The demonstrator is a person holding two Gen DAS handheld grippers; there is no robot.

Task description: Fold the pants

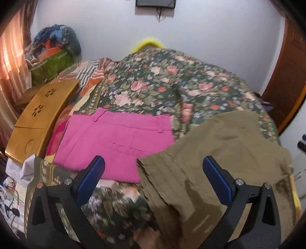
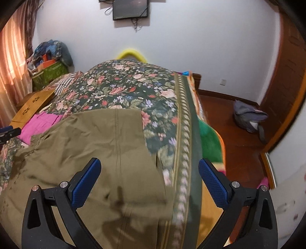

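Lying on the bed: olive pants (image 2: 91,141) are spread, partly rumpled, over the floral bedspread (image 1: 164,84), and everything below is placed relative to them.
Olive pants, detail: a stitched seam is seen running down the cloth in the right wrist view; a gathered, elastic-looking edge (image 1: 151,166) is turned toward the pink garment.
Pink pants (image 1: 116,145): folded flat into a rectangle, laid just beside the olive pants on their left, with the olive edge touching or slightly overlapping one corner.
Left gripper (image 1: 153,172): held above the left edge of the olive pants with its blue-padded fingers (image 1: 89,180) spread wide; nothing is gripped.
Right gripper (image 2: 149,176): held above the right part of the olive pants, near the bordered hem of the bedspread; its fingers (image 2: 214,183) are likewise spread wide and nothing is held between them.
Wooden lap tray (image 1: 40,115): set beyond the pink pants, well apart from the olive pants, at the left side of the bed.
Grey bag (image 2: 248,116): left on the wooden floor, well apart from the olive pants, to their right.
Wall screen (image 2: 131,9): mounted on the far wall, beyond the olive pants.
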